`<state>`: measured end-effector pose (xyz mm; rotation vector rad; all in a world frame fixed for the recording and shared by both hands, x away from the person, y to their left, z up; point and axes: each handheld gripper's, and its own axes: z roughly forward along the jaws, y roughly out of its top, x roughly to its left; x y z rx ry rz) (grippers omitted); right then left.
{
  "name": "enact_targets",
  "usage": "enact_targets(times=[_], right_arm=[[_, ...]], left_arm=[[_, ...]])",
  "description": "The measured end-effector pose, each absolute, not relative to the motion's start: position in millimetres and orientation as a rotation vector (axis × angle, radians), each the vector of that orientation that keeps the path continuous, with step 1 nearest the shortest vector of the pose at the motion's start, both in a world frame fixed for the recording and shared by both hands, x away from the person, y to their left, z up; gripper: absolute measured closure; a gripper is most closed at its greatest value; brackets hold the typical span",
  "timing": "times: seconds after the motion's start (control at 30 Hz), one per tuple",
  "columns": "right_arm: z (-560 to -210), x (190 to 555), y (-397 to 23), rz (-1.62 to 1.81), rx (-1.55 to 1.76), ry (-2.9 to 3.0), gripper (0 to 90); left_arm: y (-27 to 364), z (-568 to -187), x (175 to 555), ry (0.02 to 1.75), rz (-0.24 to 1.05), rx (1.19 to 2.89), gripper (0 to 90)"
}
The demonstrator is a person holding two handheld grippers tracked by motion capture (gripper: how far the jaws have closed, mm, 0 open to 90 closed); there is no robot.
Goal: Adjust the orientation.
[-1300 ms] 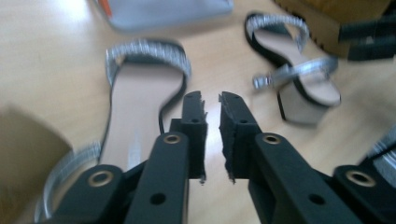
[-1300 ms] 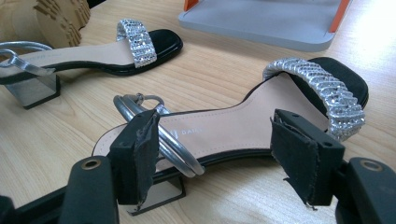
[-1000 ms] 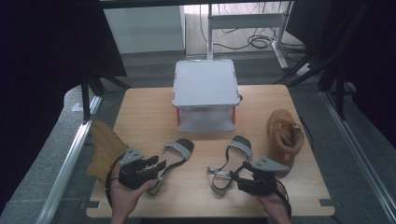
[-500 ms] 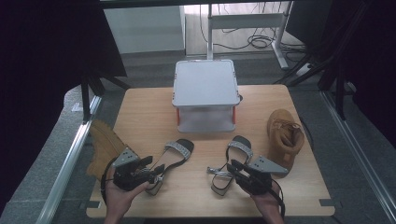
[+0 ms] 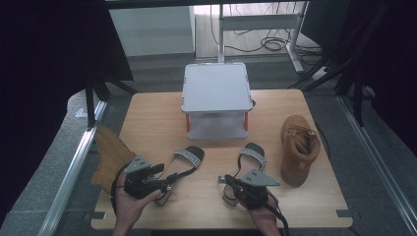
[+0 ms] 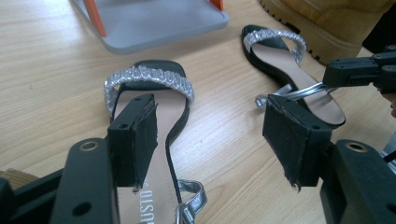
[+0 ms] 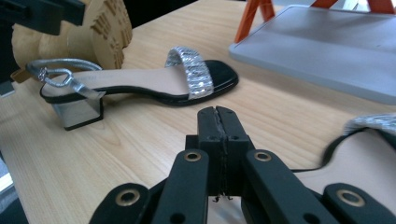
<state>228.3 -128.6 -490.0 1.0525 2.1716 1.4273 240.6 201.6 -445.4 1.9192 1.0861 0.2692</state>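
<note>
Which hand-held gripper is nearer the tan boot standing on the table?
Right. The right hand-held gripper sits at the right sandal, just left of the tan boot. The left hand-held gripper is across the table, over the left sandal.

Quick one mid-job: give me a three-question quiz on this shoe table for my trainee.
1. True or false: both sandals stand on top of the grey shelf.
2. Which tan boot lies on its side? A the one at the table's left edge; B the one beside the right sandal.
3. Are the left gripper's fingers open or shut?
Key: 1 false: the left sandal and right sandal lie on the table in front of the shelf. 2 A, the left boot. 3 open: they have just been opening, with the left sandal's heel end below them, unpinched.
</note>
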Motion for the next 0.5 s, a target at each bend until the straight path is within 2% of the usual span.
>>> enact_targets(times=[0.2, 0.5], right_arm=[[-502, 216, -100, 1.318, 0.981, 2.254, 89.0], [-517, 220, -92, 1.222, 0.992, 2.299, 89.1]], left_arm=[[200, -446, 243, 1.087, 0.275, 1.926, 36.7], [202, -447, 245, 1.108, 0.295, 1.935, 37.0]])
